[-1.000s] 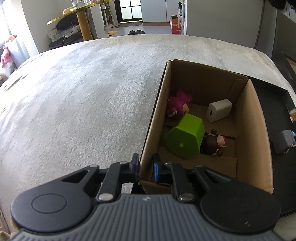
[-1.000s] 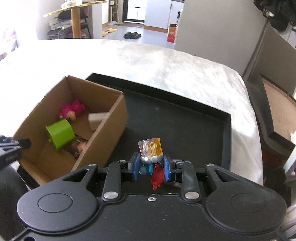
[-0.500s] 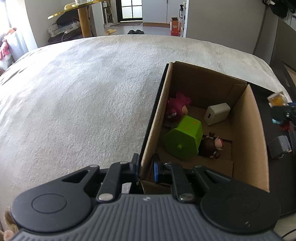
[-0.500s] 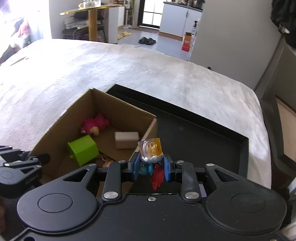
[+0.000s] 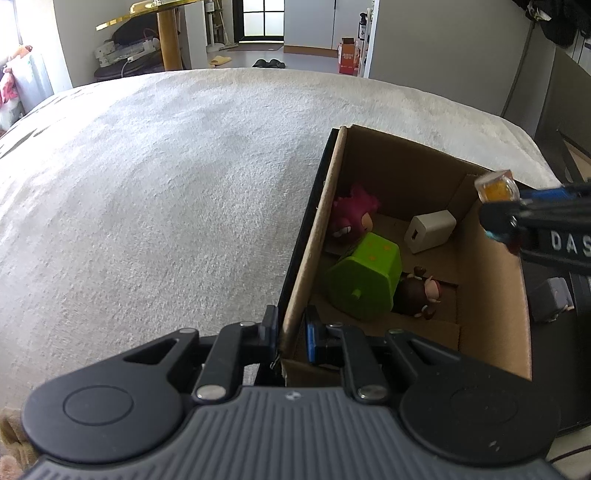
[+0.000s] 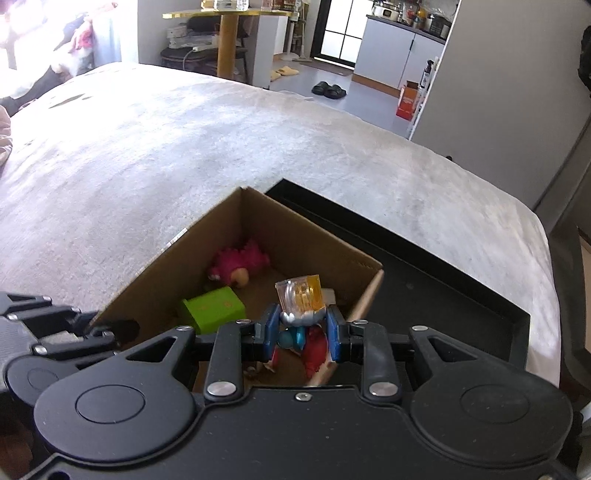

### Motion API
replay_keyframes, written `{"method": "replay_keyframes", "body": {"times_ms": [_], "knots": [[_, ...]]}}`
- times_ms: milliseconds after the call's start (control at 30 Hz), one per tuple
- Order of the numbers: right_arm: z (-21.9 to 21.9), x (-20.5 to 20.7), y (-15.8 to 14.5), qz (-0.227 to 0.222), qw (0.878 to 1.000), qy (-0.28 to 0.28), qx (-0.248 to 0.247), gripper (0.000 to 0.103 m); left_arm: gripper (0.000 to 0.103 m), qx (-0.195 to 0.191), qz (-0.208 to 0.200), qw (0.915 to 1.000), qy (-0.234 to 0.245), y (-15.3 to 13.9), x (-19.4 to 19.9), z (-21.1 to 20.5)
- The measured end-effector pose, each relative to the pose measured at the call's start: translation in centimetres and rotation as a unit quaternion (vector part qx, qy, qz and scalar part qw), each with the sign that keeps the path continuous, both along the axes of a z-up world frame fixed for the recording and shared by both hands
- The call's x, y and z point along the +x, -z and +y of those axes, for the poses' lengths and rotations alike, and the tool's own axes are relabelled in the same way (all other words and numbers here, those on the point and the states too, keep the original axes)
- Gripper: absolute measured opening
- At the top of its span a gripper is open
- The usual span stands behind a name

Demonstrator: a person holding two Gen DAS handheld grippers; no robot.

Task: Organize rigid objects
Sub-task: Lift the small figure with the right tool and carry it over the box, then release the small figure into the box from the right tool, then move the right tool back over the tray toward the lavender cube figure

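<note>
Toy figure (image 6: 301, 314) clamped in right hand-held gripper (image 6: 301, 330) above cardboard box (image 6: 310, 236) on black tray (image 6: 461, 295)

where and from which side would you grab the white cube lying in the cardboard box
Take the white cube across its two flat side faces, coming straight down through the open top of the cardboard box. It lies near the far corner, apart from the green block, so the walls block any sideways approach.

A white blanket (image 5: 155, 192) covers the bed. Beyond it stand a gold table (image 6: 225, 40), slippers (image 6: 328, 89) on the grey floor, an orange carton (image 6: 406, 100) by the wall, white cabinets (image 6: 399, 51) and a dark window door (image 5: 263, 18).
</note>
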State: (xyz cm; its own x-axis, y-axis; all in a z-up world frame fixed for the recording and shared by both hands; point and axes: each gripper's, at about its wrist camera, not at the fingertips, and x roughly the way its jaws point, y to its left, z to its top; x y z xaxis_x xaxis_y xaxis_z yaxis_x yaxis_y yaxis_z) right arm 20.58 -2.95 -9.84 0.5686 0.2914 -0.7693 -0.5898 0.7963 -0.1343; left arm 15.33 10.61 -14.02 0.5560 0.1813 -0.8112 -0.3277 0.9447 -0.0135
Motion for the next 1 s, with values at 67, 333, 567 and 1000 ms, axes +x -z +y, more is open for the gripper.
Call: {"method": "replay_keyframes", "body": {"times_ms": [67,333,567,1000], "knots": [[0.4,0.0,-0.2,-0.011,1.000,0.000,0.001,0.027,0.014,-0.002,0.000,1.0000,-0.001,0.0,0.0,0.1],[-0.2,-0.4,-0.1,-0.022,1.000,0.005,-0.013,0.042,0.014,-0.004,-0.001,1.0000,0.000,0.0,-0.1,0.1],[-2.8,-0.8,0.7,-0.007,0.999,0.034,-0.014,0.043,0.014,0.002,0.000,1.0000,0.001,0.0,0.0,-0.1],[-7.8,-1.0,1.4,0.001,0.997,0.080,-0.008,0.047,0.014,0.037,0.012,0.9992,0.007,-0.1,0.3,-1.2]]}}
